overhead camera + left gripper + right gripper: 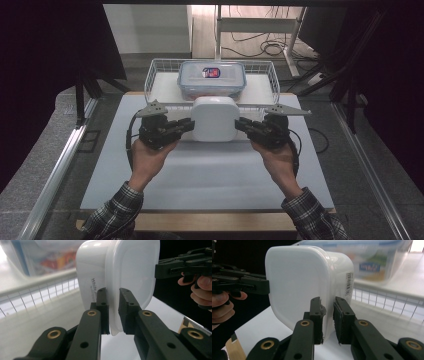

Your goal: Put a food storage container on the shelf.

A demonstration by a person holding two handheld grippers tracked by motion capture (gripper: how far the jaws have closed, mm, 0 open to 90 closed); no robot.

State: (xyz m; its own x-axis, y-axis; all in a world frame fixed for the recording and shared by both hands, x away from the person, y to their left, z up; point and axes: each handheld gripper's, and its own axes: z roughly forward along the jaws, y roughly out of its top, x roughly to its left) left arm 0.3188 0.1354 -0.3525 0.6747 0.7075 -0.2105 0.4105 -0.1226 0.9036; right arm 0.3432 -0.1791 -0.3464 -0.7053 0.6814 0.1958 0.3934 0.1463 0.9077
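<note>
A white lidded plastic container (pixel 215 118) hangs above the table between both grippers. My left gripper (pixel 189 125) is shut on the lid rim at its left side, and my right gripper (pixel 241 124) is shut on the rim at its right side. In the left gripper view the rim of the white container (pixel 117 277) sits pinched between the left gripper (pixel 113 312) pads. In the right gripper view the white container (pixel 304 282) shows a barcode on its side, and the right gripper (pixel 327 317) clamps its edge.
Behind the container stands a white wire basket (pixel 160 75) holding a clear box with a blue-trimmed lid (pixel 212 79). A white mat (pixel 200 175) covers the table. A metal rail (pixel 55 170) runs along the left, and cables lie on the floor beyond.
</note>
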